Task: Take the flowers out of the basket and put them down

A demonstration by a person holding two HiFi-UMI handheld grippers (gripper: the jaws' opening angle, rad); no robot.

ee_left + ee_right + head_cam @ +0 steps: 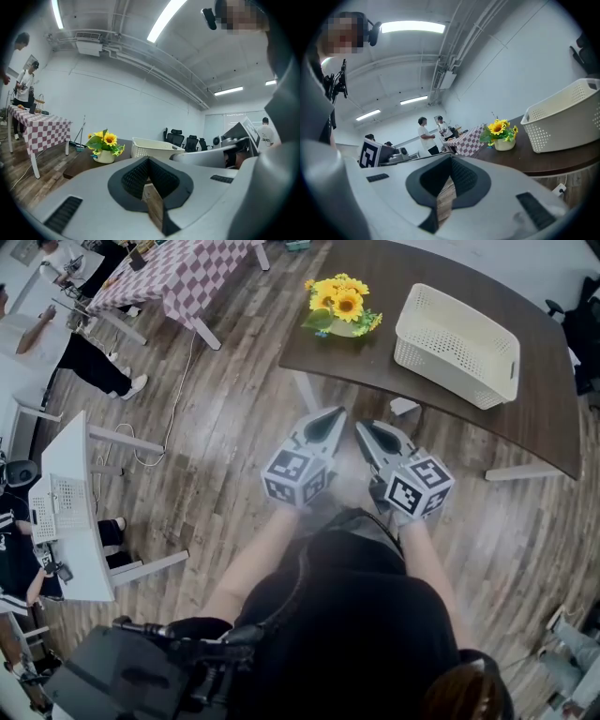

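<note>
A pot of yellow sunflowers (341,307) stands on the dark brown table (450,399), to the left of the empty cream basket (457,345). The flowers (105,146) and basket (152,148) also show in the left gripper view, and the flowers (502,133) and basket (567,116) in the right gripper view. My left gripper (333,415) and right gripper (363,427) are held side by side over the floor, short of the table's near edge. Both are shut with nothing between the jaws.
A checkered-cloth table (178,273) stands at the back left with people (80,352) near it. White desks (70,507) line the left side. Office chairs (185,140) stand behind the brown table. Wooden floor (234,418) lies between me and the table.
</note>
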